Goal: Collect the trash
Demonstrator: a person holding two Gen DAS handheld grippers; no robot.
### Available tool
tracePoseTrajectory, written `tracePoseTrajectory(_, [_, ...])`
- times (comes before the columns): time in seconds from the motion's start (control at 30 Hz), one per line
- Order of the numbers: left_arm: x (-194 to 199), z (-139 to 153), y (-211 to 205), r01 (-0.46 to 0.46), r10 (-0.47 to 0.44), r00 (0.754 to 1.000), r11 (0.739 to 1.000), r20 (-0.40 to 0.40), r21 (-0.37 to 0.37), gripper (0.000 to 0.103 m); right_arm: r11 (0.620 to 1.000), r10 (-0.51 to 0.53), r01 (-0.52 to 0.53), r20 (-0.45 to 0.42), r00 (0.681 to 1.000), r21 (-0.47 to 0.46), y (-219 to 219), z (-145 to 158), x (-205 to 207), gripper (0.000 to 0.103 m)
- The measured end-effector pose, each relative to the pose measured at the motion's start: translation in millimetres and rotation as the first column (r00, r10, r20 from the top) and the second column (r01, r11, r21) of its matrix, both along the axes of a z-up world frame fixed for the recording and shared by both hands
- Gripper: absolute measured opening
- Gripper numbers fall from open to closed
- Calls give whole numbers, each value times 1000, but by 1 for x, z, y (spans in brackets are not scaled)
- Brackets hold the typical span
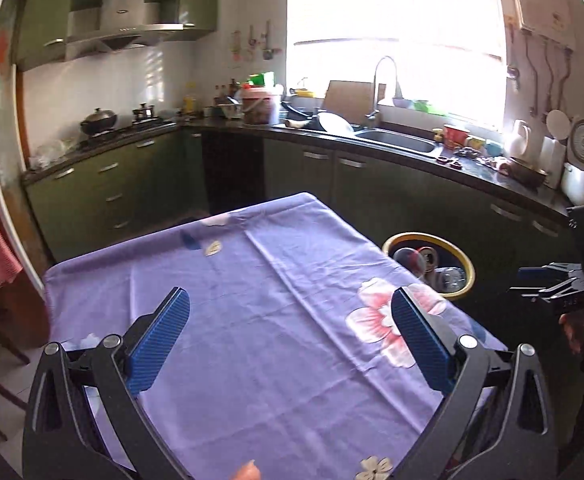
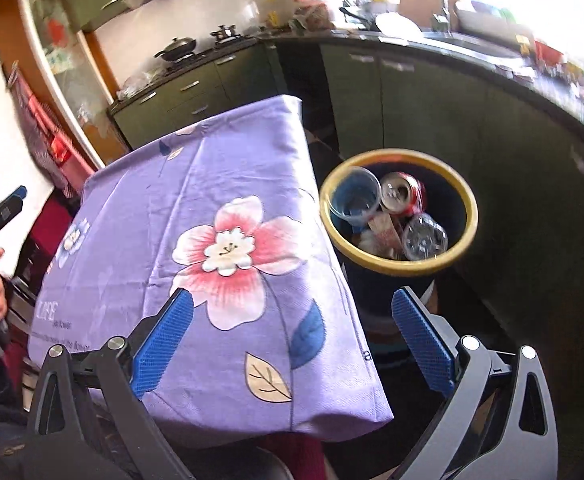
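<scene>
While both claws gape empty | bin [image 2: 399, 261] upright, mouth up | can [image 2: 403, 194] tilted inside

The purple tablecloth [image 2: 227, 184] carries printed words near its lower left edge in the right wrist view: the large word reads "LIFE" (smaller lines under it are too blurred to read). At its right hanging edge one letter "a" shows. The red can [image 2: 403, 194] in the bin [image 2: 468, 216] has markings, but they cannot be read.
</scene>
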State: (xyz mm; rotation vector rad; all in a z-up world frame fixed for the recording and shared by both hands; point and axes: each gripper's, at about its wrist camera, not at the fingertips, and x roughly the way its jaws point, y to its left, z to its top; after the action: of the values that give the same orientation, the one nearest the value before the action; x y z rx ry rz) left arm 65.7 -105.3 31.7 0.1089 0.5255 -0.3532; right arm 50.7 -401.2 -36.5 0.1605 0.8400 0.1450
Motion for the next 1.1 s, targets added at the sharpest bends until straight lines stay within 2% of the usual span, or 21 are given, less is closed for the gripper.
tracePoseTrajectory(0.13, [-29,3,40,-128,128,991,992,23,-10,96,996,28,-19,98,995,-92,33,23,-18,98])
tracePoseTrajectory(0.23, [-52,4,63,-225,227,973,974,44,-36,96,990,51,-28,166,985,-138,54,35,-30,98])
tracePoseTrajectory(0.37, [-77,-2,81,-273,278,960,958,43,-87,96,987,39,-2,229,973,-160,74,44,-35,98])
tracePoseTrajectory(0.6, [-94,-5,82,-283,289,956,955,60,-93,96,985,-8,53,255,967,-167,79,44,-41,98])
tracePoseTrajectory(1.1, [-102,1,68,-251,258,962,964,85,-85,96,987,-15,57,259,966,-153,66,42,-47,98])
